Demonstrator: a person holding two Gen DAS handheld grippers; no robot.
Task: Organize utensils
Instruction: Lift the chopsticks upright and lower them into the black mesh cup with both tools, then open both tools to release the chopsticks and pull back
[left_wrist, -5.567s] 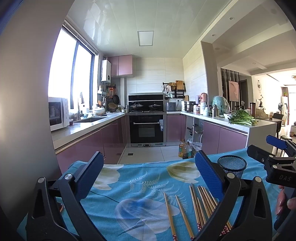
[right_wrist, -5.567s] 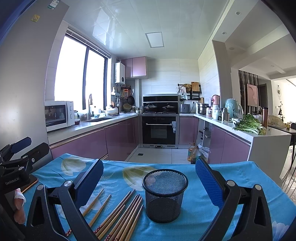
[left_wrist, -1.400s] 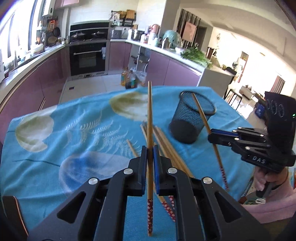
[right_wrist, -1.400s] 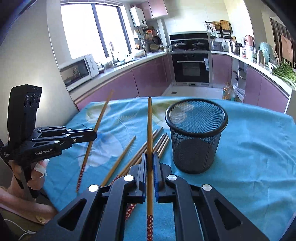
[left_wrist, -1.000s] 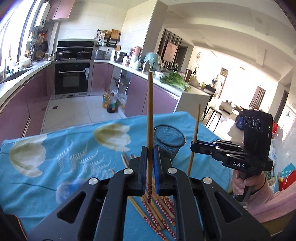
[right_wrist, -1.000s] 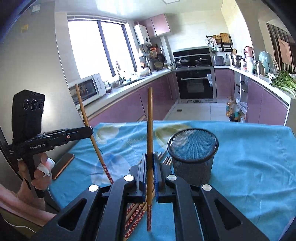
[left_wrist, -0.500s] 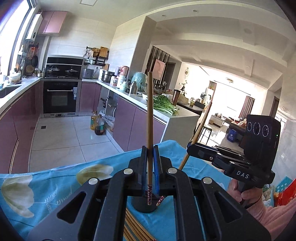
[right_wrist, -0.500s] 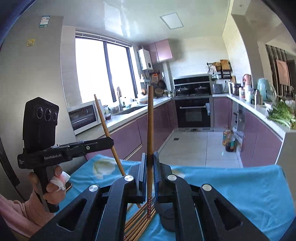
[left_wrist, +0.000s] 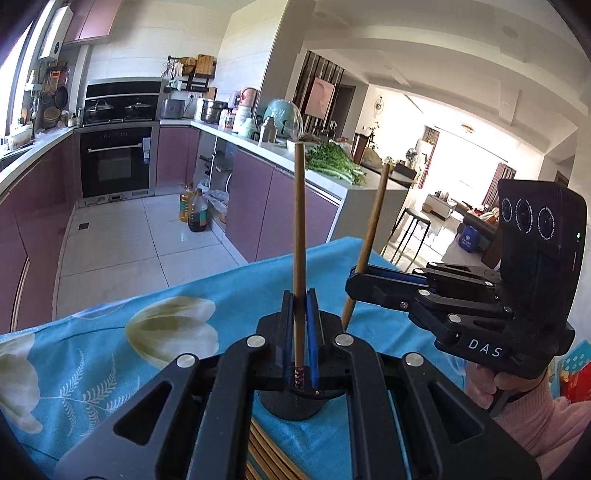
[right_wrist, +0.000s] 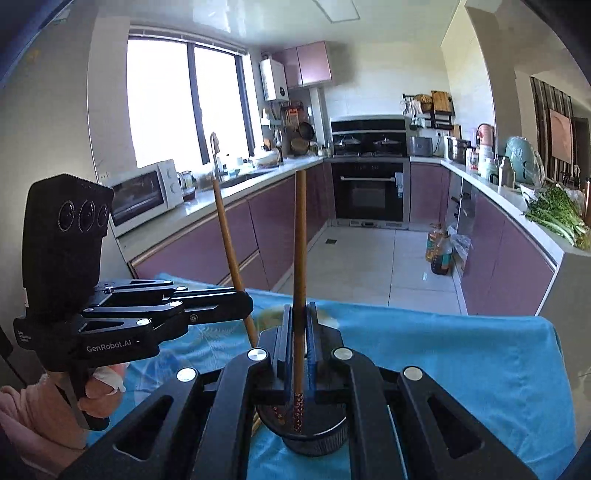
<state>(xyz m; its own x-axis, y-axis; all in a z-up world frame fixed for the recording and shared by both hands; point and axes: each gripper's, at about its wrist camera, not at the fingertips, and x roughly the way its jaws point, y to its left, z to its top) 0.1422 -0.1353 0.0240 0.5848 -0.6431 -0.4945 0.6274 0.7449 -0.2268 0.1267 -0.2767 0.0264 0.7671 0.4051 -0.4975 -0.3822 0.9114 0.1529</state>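
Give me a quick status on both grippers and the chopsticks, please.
Left gripper shut on chopstick. Right gripper likewise. Both poised over mesh holder. Nothing blocking.

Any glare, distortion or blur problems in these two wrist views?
Left wrist view: the living area is blown out; fisheye bends the ceiling beams; the held chopstick is sharp. Right wrist view: the window is overexposed, corners vignetted black, chopstick crisp.

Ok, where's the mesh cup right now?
In both wrist views the mesh cup sits low at centre, on the blue tablecloth, directly under both held chopsticks.
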